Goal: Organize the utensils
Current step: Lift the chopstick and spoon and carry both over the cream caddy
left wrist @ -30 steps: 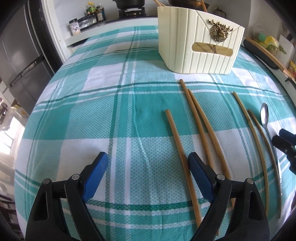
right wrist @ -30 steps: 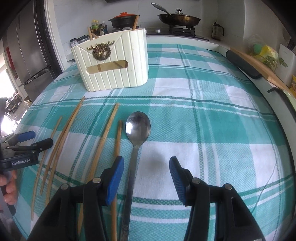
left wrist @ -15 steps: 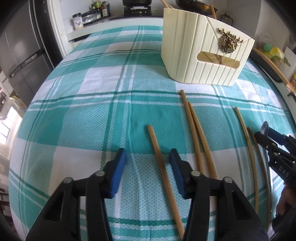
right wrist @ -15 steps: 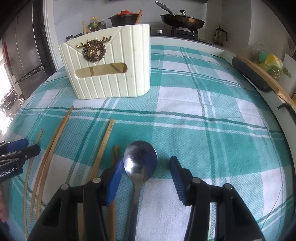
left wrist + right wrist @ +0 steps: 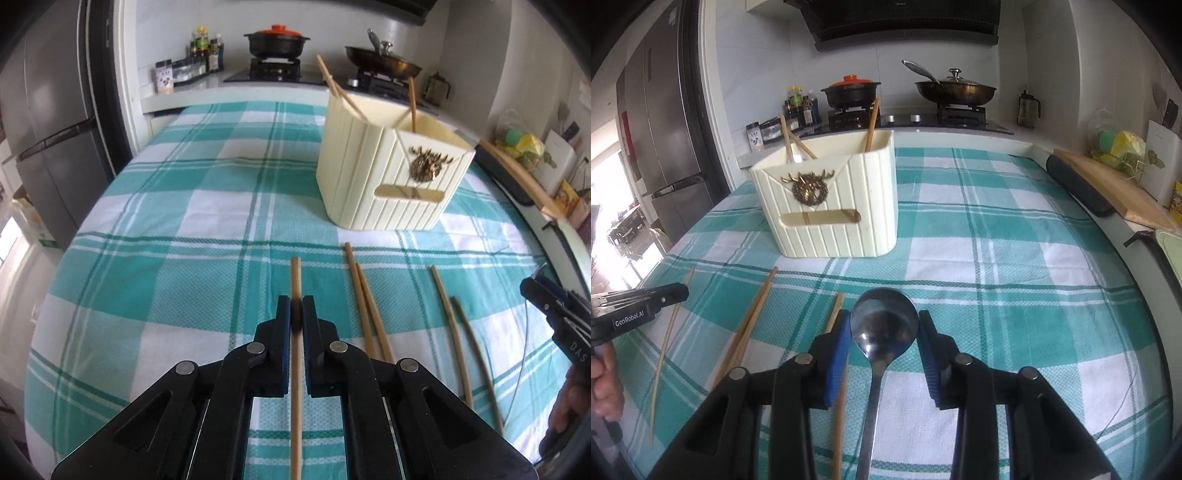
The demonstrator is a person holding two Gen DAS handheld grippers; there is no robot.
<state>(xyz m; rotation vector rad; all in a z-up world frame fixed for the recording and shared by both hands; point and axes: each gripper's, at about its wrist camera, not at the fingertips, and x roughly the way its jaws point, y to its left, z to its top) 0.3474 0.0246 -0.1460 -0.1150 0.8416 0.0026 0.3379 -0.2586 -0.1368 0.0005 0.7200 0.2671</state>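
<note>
Chopstick of pale bamboo lay lengthwise in the clenched left gripper, pointing toward the counter's far edge (the cream ribbed holder far-right); right gripper pinched the steel spoon.

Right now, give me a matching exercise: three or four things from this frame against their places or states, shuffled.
Things:
1. left gripper
2. right gripper
3. cream ribbed utensil holder
4. black pot with orange lid

States:
A. on the stove
B. holds upright chopsticks
C. shut on a wooden chopstick
D. closed around the bowl of a metal spoon

Pairs: 1-C, 2-D, 3-B, 4-A
</note>
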